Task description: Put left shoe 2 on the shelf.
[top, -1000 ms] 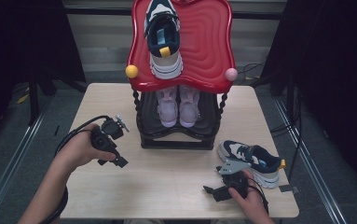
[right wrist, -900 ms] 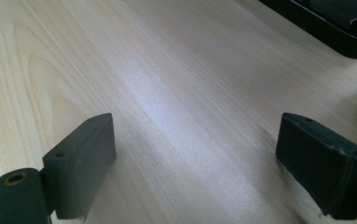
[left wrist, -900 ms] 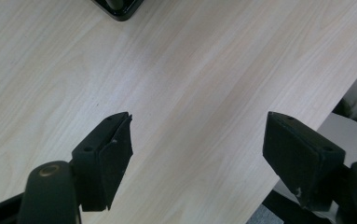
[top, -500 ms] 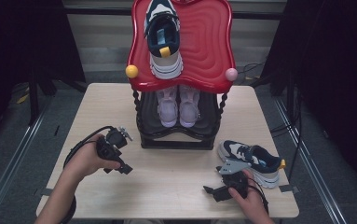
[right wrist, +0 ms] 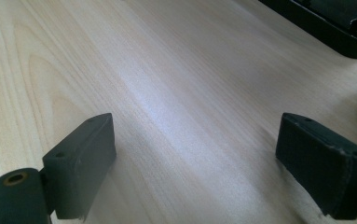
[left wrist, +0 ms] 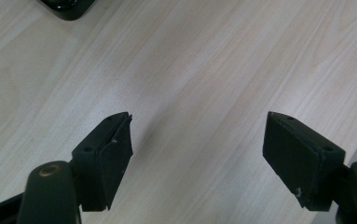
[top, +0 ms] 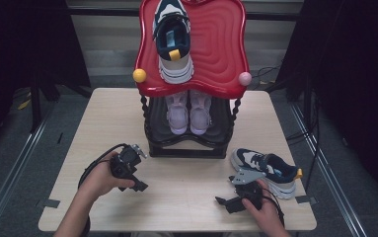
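Note:
A navy and white sneaker (top: 268,170) lies on the wooden table (top: 102,113) at the front right. Its mate (top: 172,42) sits on the red top tray (top: 221,54) of a shoe rack, and a pale pink pair (top: 189,111) fills the black lower shelf. My left gripper (top: 138,185) hovers low over the table, left of the rack's front; its jaws stand open over bare wood (left wrist: 197,154). My right gripper (top: 226,202) rests near the front edge just in front of the sneaker, pointing left, open with nothing between the jaws (right wrist: 195,158).
The rack's black base (top: 186,148) stands mid-table; a corner of it (left wrist: 66,7) lies ahead of the left gripper, and its edge (right wrist: 325,23) is ahead of the right one. Yellow (top: 139,75) and pink (top: 245,78) knobs stick out under the tray. Cables trail from both grippers.
My left hand has sunk toward the table and drawn nearer the front edge, its jaws as wide as before. The right hand and the shoes have stayed put.

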{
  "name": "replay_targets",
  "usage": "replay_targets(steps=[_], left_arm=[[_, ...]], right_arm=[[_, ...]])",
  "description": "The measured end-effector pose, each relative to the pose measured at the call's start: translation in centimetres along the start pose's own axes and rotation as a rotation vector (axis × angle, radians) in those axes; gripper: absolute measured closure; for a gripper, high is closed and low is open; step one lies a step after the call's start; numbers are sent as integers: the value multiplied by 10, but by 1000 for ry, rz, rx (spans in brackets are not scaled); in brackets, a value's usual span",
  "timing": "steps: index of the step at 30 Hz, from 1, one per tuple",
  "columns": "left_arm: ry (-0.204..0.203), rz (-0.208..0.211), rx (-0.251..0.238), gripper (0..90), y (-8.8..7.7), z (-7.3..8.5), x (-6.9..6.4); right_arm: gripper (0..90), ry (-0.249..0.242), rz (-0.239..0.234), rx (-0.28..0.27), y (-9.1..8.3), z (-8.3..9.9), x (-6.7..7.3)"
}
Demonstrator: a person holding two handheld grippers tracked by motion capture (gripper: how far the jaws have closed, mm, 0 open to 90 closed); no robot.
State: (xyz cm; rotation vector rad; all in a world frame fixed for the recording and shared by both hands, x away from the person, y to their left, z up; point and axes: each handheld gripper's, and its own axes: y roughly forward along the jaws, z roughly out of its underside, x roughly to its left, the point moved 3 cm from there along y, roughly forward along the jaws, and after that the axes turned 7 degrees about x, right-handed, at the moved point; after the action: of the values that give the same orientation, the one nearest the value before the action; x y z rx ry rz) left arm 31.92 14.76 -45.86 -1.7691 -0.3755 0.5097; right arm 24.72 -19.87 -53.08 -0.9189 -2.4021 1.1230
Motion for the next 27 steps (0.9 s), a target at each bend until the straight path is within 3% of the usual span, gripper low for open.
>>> replay_targets(steps=[18,23,27], left_arm=[[16,-13,-63,230,26,4,-2],[4,-3,-104,231,33,5,-1],[4,-33,-147,226,38,6,-1]], right_arm=[[112,0,0,0,0,0,0],[112,0,0,0,0,0,0],[112,1,0,-1,0,0,0]])
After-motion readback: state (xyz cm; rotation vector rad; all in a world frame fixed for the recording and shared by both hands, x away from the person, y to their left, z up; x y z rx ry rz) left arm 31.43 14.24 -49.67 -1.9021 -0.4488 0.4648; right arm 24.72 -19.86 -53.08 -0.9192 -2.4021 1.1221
